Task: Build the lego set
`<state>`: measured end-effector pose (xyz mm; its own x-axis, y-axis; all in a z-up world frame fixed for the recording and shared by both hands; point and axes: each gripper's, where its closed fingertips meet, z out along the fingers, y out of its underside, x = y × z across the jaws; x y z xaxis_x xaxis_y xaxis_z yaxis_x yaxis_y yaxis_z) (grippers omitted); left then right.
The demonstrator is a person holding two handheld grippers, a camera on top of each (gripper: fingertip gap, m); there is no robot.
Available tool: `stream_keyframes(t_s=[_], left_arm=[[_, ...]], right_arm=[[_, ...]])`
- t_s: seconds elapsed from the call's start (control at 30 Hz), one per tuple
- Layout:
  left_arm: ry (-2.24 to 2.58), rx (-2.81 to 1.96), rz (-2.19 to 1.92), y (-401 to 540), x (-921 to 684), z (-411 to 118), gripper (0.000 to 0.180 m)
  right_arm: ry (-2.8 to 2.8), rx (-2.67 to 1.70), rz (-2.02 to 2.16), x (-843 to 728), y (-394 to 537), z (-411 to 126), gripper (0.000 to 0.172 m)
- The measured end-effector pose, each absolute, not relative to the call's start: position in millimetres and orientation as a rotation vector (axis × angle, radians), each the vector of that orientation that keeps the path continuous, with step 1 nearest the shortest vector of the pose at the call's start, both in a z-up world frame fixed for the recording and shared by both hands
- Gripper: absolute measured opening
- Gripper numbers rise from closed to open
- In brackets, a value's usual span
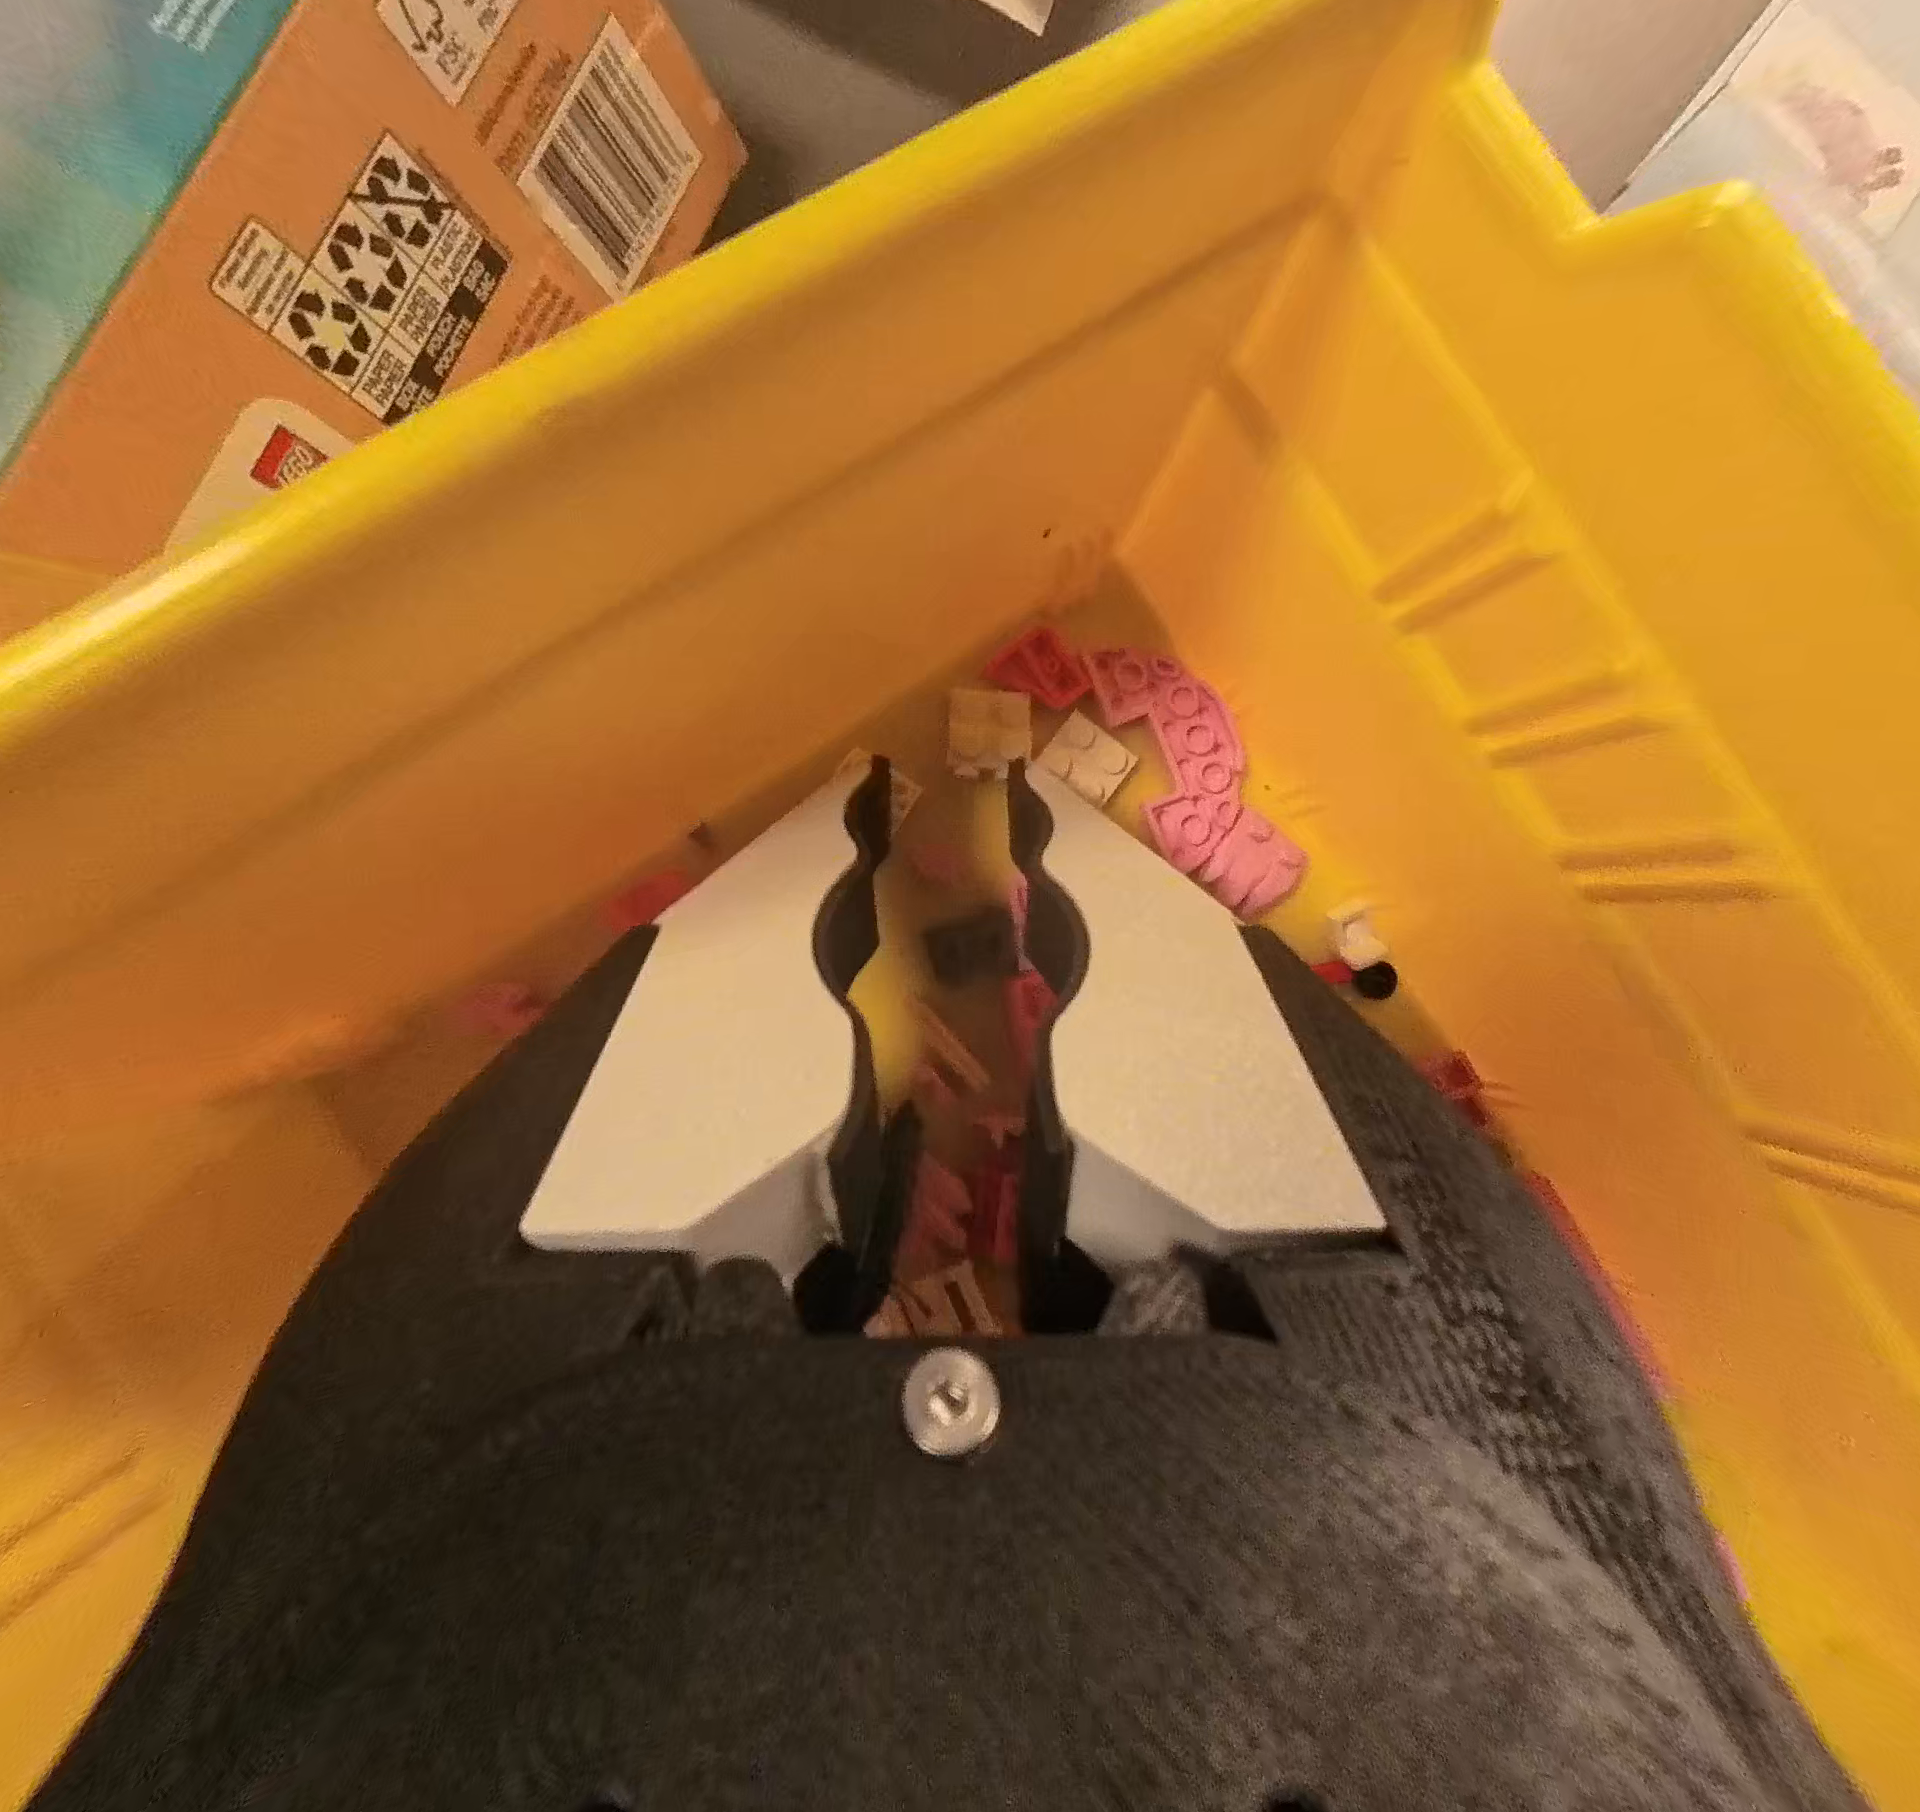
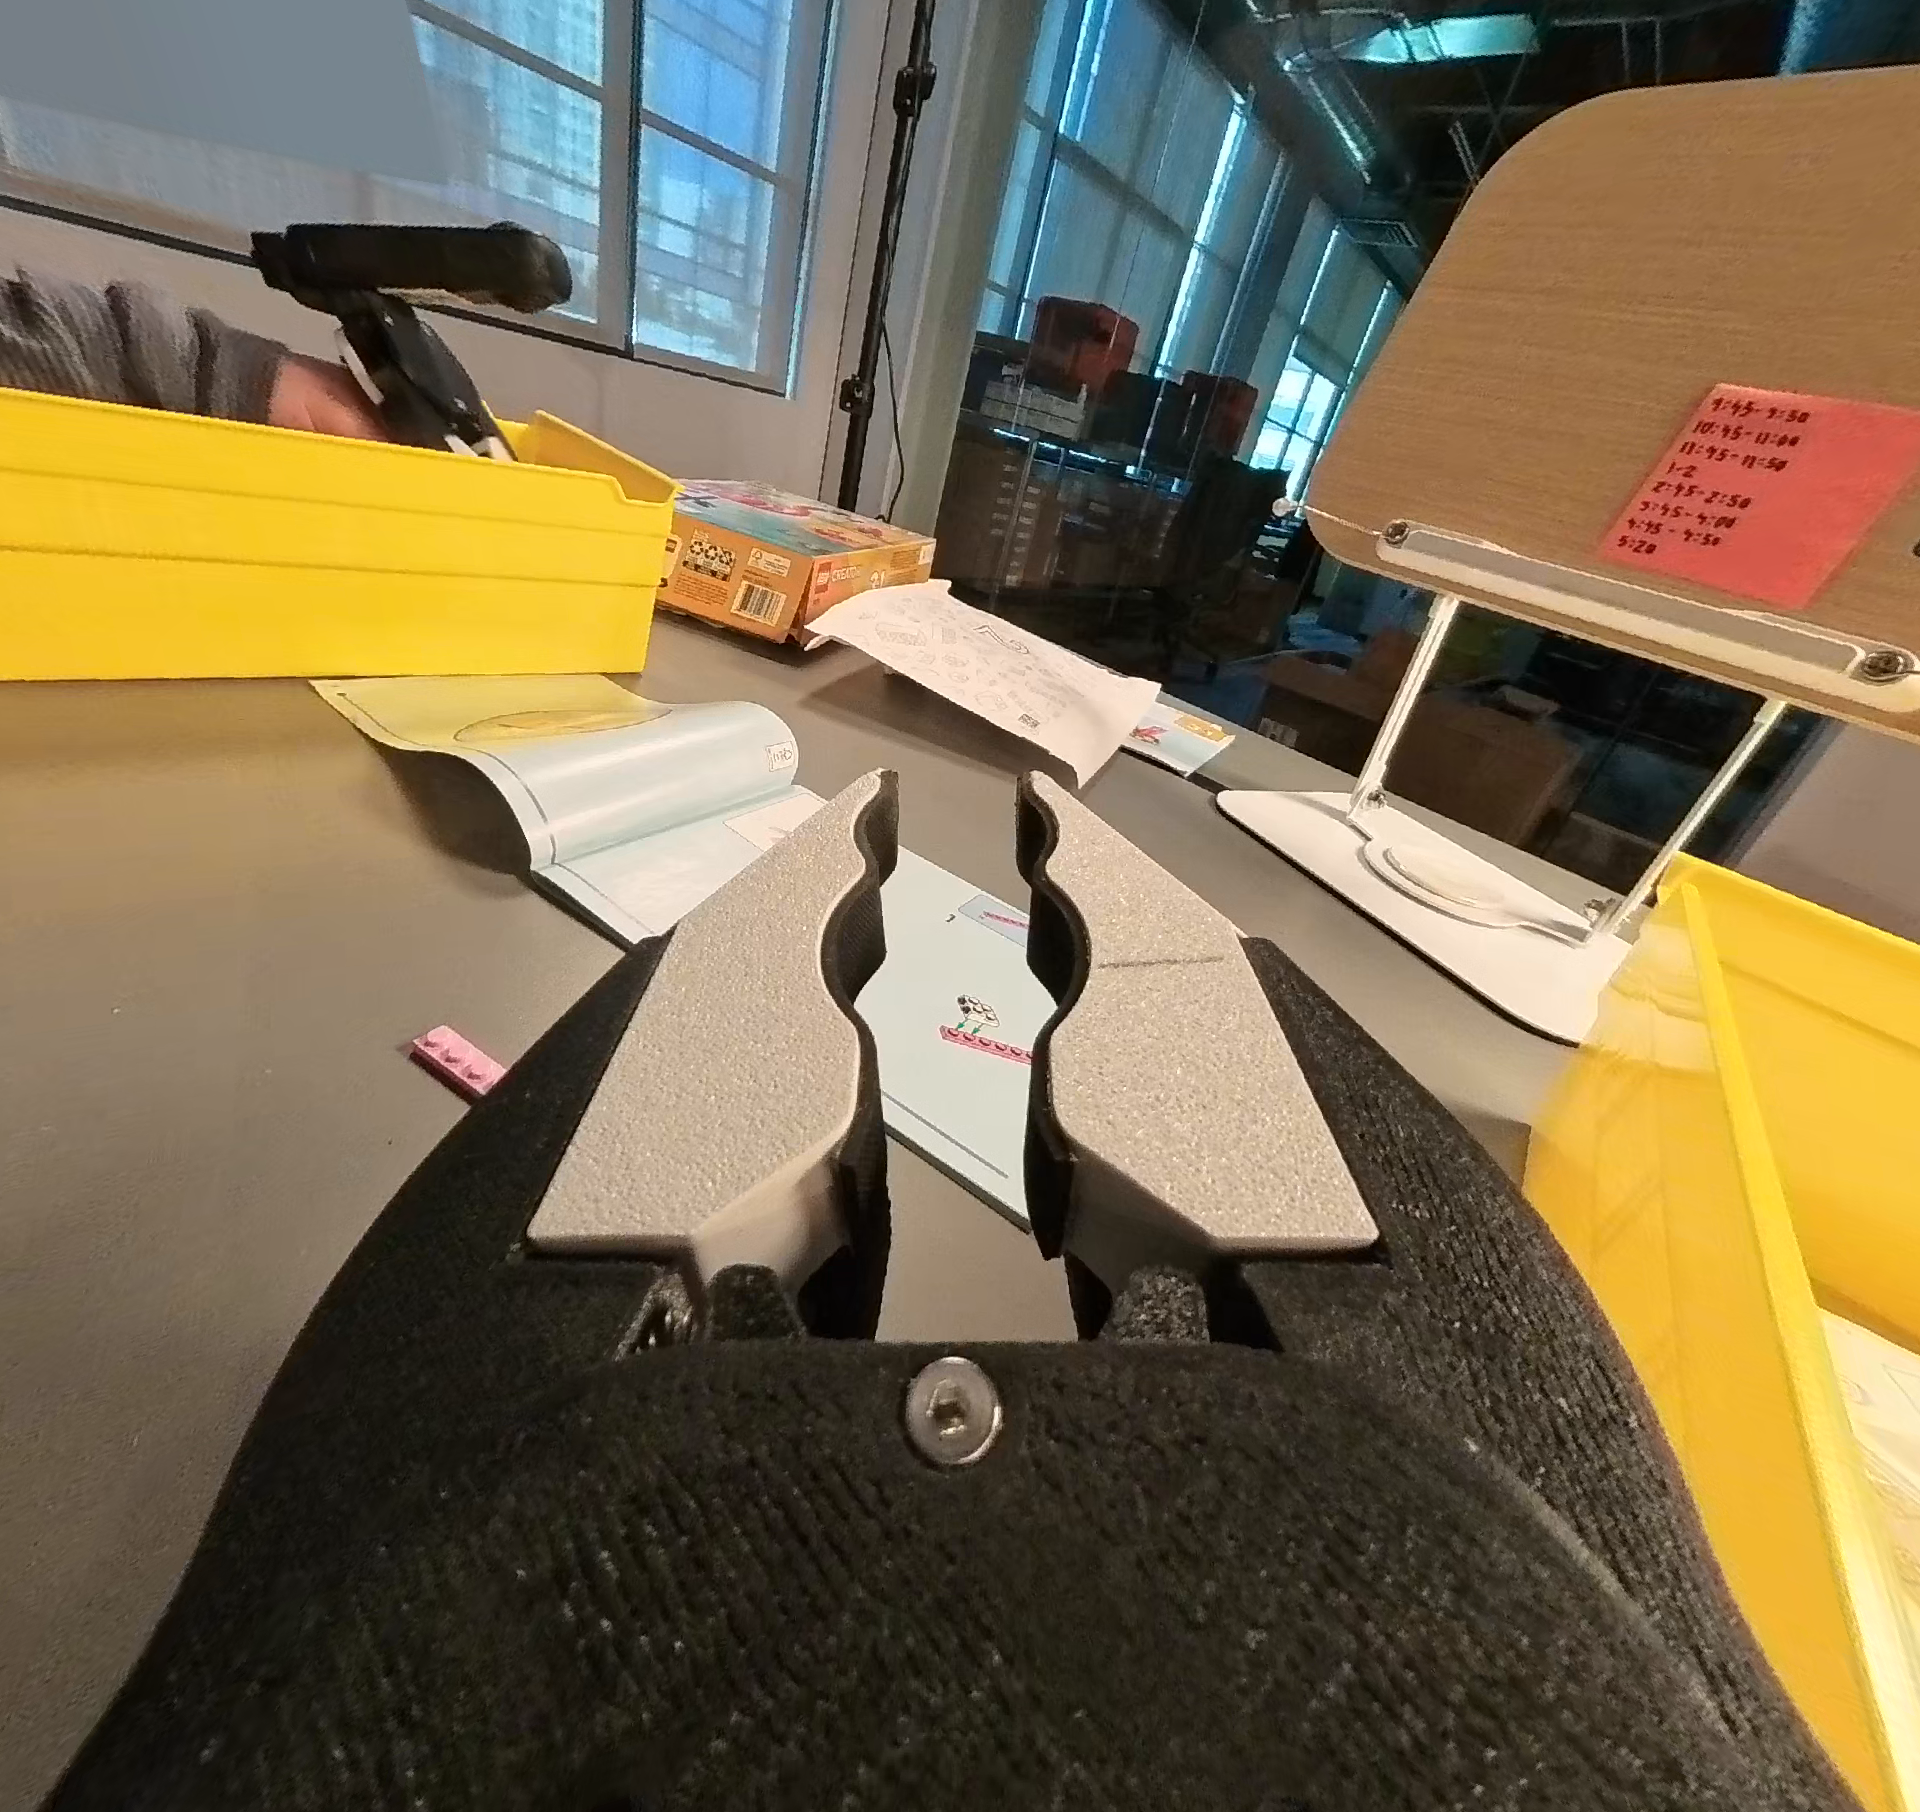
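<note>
We see the left gripper (image 1: 951, 775) angled down into the yellow bin (image 1: 727, 474), its jaws slightly parted and gripping nothing, with a tan brick (image 1: 985, 728) just beyond its tips. The right gripper (image 2: 956, 796) hovers low above the open booklet (image 2: 623, 786), its 2 jaws also slightly parted and bare.

From my right wrist feed I see a grey table (image 2: 208, 879) with an open instruction booklet (image 2: 623, 786), a curled printed sheet (image 2: 987, 682) and an orange toy box (image 2: 790, 567) behind it. A pink plate (image 2: 457, 1058) lies alone on the table. A wooden-topped stand (image 2: 1621, 328) carries a red note (image 2: 1756, 495). Tall windows (image 2: 686, 121) fill the back.
</note>
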<state>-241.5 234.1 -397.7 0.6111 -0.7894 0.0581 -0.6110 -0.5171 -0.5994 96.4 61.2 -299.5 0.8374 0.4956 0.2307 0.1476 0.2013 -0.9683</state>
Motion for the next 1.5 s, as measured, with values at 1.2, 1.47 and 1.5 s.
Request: stream_keyframes(t_s=[1.2, 1.47, 1.5], left_arm=[[0.796, -1.669, -0.538, 161, -205, -205, 0.015], [1.04, -1.49, -0.674, 43, -86, -191, 0.015], [1.025, -1.479, -0.725, 36, -68, -195, 0.015]], right_arm=[[-0.581, -1.359, 0.29, 94, 58, -299, 0.021], [-0.589, -1.353, 0.312, 92, 53, -298, 0.021], [-0.568, -1.352, 0.311, 95, 54, -297, 0.021]])
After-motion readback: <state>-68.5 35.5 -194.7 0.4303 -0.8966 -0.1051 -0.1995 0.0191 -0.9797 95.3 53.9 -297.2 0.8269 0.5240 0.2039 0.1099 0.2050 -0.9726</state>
